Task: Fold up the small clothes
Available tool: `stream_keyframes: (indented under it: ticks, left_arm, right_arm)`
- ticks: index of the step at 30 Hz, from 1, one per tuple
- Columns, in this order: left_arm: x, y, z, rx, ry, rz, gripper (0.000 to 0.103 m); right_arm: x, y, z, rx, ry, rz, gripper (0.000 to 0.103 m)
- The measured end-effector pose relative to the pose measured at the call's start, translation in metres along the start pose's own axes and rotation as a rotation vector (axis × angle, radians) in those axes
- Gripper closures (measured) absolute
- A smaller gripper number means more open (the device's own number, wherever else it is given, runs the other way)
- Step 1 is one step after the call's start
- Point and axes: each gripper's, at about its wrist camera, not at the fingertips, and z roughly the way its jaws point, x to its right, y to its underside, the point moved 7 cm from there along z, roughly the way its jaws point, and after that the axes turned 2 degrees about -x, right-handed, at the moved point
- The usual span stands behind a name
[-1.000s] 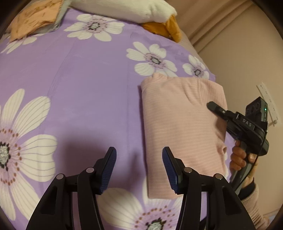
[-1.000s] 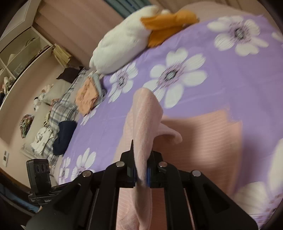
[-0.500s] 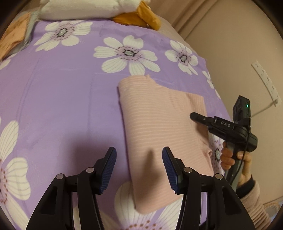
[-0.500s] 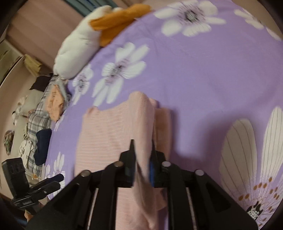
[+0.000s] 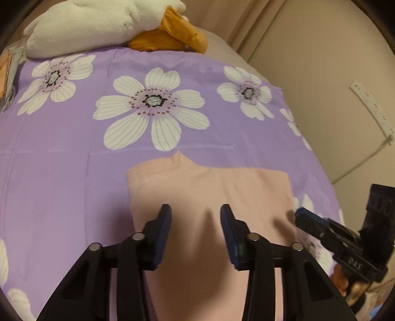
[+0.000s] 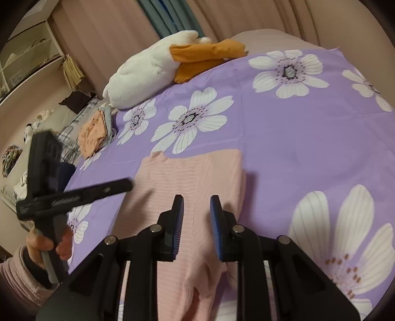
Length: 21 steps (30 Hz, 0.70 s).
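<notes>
A pink striped garment lies flat on the purple flowered bedspread, folded lengthwise into a long strip. It also shows in the right wrist view. My left gripper is open and empty, hovering over the garment's middle. My right gripper is open and empty, just above the garment's right folded side. The right gripper also shows in the left wrist view at the garment's right edge. The left gripper shows in the right wrist view at its left edge.
A white and orange plush toy lies at the head of the bed, also in the right wrist view. A pile of folded clothes sits at the bed's left. A wall stands to the right.
My right gripper laid the pink sleeve over the garment and opened, letting it go. My left gripper moved from beside the garment to over it.
</notes>
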Motion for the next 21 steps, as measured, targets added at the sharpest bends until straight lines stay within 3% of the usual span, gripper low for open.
stream_keyframes:
  ticks: [4,6,10,16,21]
  left_arm:
    - [-0.012,-0.002,0.026,-0.052,-0.031,-0.029,0.064]
    - [-0.019,0.001,0.036,-0.081,-0.032,-0.049,0.064]
    - [-0.016,0.003,0.039,-0.091,-0.04,-0.018,0.064]
    - [-0.004,0.015,0.006,-0.056,-0.007,0.024,0.064]
    - [0.01,0.053,-0.025,-0.042,0.033,0.084,0.064]
  right_arm:
    - [0.016,-0.01,0.026,-0.012,0.017,0.049,0.084]
    - [0.033,-0.012,0.047,-0.05,0.066,0.097,0.084]
    - [0.049,-0.001,0.07,-0.116,0.067,0.176,0.088]
    - [0.032,-0.001,0.04,-0.076,0.066,0.126,0.082]
    - [-0.006,0.015,0.003,-0.035,0.019,0.004,0.082]
